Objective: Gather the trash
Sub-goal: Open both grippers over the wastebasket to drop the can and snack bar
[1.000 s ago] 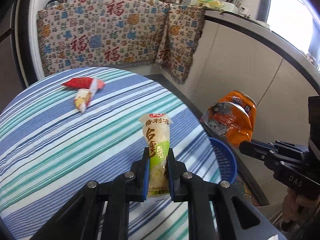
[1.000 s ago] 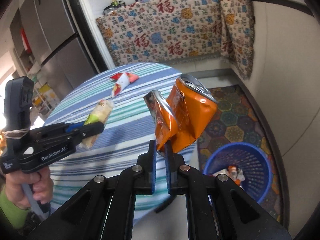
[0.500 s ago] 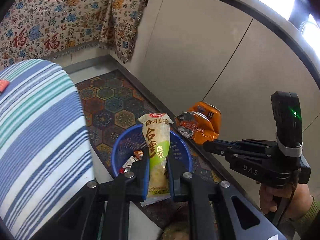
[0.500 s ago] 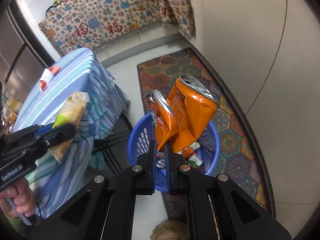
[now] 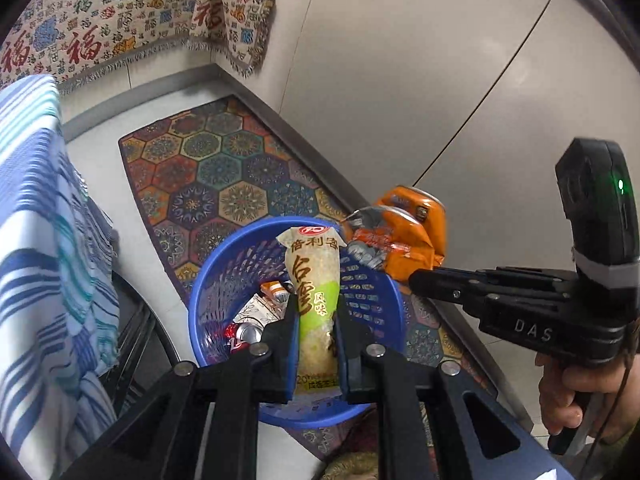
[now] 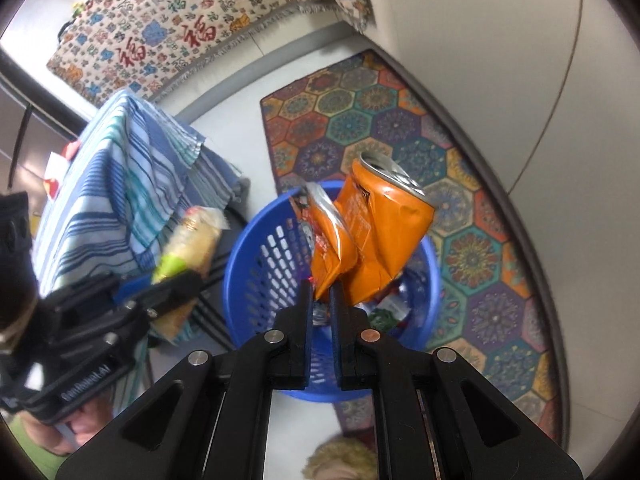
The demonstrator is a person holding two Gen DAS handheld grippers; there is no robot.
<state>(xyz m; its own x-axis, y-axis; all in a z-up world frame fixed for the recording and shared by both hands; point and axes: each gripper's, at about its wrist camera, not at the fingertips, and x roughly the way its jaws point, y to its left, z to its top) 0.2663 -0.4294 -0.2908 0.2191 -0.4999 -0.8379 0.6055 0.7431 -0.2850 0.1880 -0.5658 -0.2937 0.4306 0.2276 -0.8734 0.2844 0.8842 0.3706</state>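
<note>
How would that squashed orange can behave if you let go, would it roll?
The can is crumpled nearly flat, so it probably won't roll. It hangs from a thin fold in the right gripper, so it's likely light. Over the basket, it should drop straight in.

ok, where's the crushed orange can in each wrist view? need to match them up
Left wrist: crushed orange can right of centre, clamped in the right tool, past the far right rim of the blue basket.
Right wrist: crushed orange can at centre, above the right tool, over the blue basket.
Shared landmark: the blue basket on the hexagon-pattern mat.
</note>
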